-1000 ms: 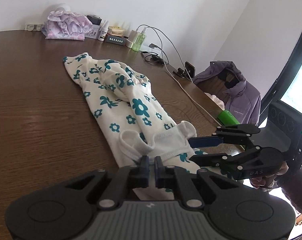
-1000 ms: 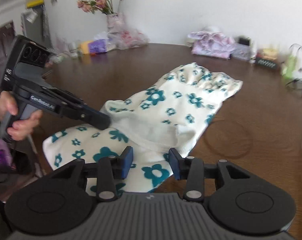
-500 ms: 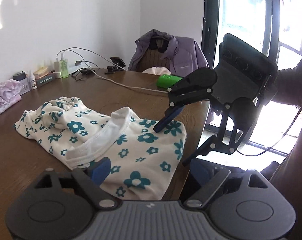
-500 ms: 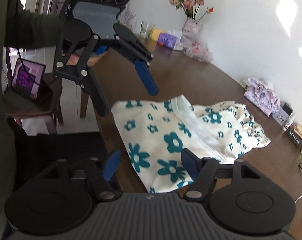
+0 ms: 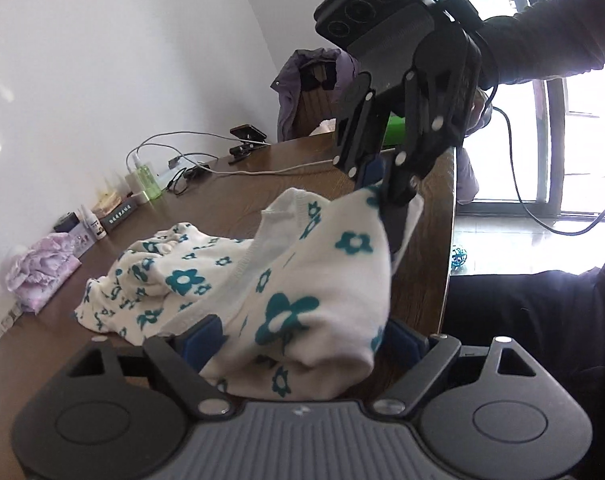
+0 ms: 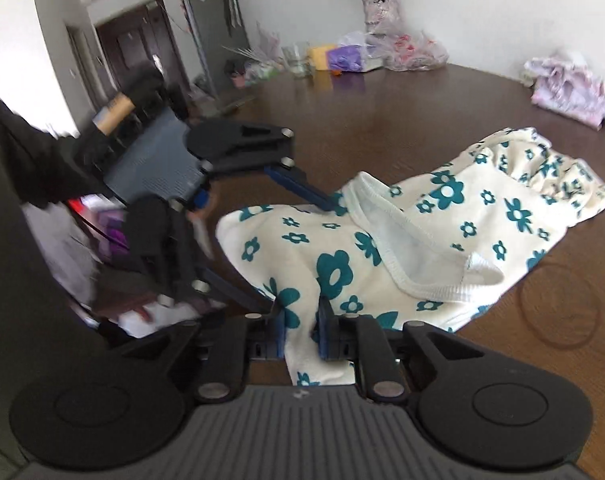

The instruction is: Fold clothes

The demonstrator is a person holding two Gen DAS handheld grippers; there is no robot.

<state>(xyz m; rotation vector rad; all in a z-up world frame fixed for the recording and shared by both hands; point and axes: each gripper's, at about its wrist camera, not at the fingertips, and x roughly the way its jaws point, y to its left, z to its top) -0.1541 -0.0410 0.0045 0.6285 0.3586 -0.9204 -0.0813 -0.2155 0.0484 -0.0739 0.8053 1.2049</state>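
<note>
A cream garment with teal flowers (image 6: 454, 220) lies on the brown table (image 6: 382, 120), its near end lifted at the table's near edge. My right gripper (image 6: 300, 332) is shut on the garment's near corner; it also shows from the left wrist view (image 5: 382, 188), pinching the cloth. My left gripper (image 5: 302, 340) has its jaws wide apart with bunched cloth (image 5: 302, 300) lying between them; in the right wrist view (image 6: 302, 248) its fingers straddle the garment's edge.
A pink folded garment (image 6: 566, 88) lies at the far side. A vase of flowers (image 6: 376, 8), bags and a glass stand at the back. Bottles (image 5: 146, 180), cables and a phone (image 5: 248, 134) line the wall side. A chair with a purple jacket (image 5: 302, 80) stands beyond.
Both grippers came down onto the garment's near end. My right gripper closed on a corner and lifted it. Cloth now sits between my left gripper's open jaws.
</note>
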